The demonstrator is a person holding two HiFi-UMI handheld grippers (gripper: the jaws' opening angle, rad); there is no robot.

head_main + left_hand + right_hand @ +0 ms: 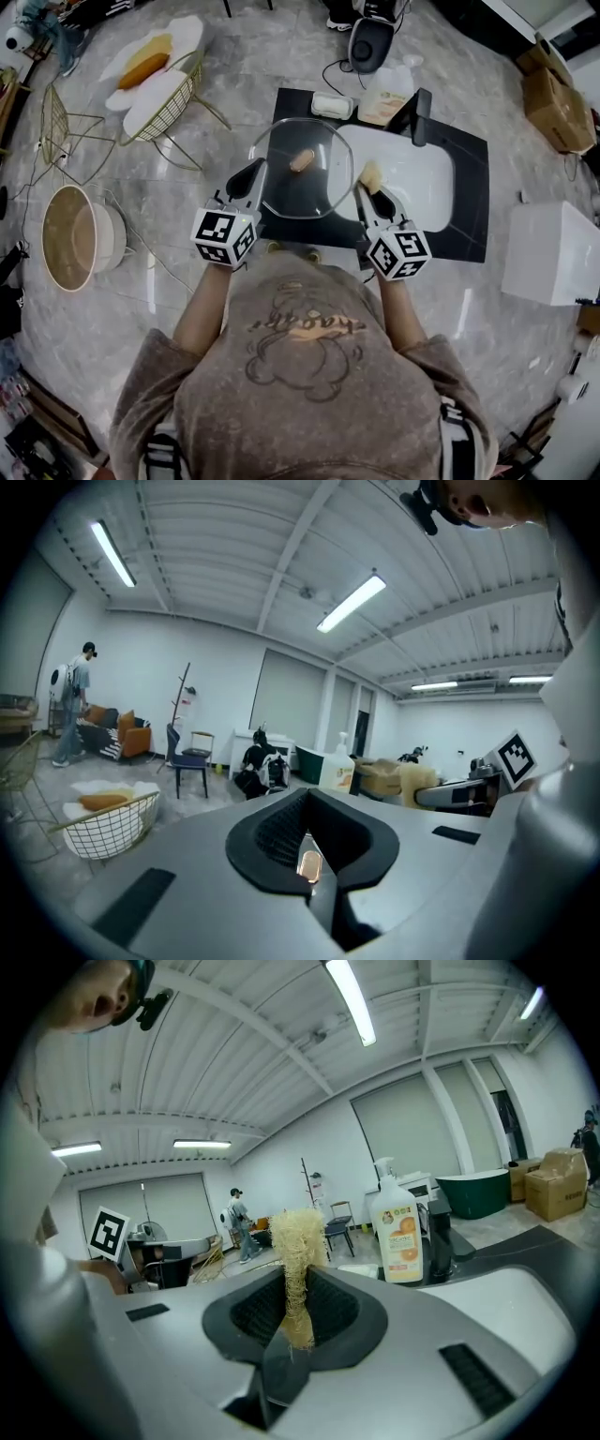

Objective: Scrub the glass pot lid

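1. the black counter [469, 178] and its white sink [422, 183] fill the middle of the head view, and the work is over their left part.
2. the glass lid [300, 197] sits with its knob [302, 159] up over the counter, its right edge reaching past the sink's rim. we cannot tell whether it lies flat or is lifted a little.
3. the left tongs [253, 174] are closed at the lid's left rim. their own view shows only a thin glinting sliver between the pads, which we take for that rim, so we judge they grip the lid.
4. the right tongs [367, 192] are clamped on a straw-coloured scrubber [297, 1241], which sticks out of the jaws just beside the lid's right edge.
5. we judge the step in hand is steadying the lid, with scrubbing not yet begun. next the scrubber must come onto the glass and rub across it while the left grip holds firm.
6. hard to make out: any dirt or water on the glass, and whether the scrubber touches the rim.
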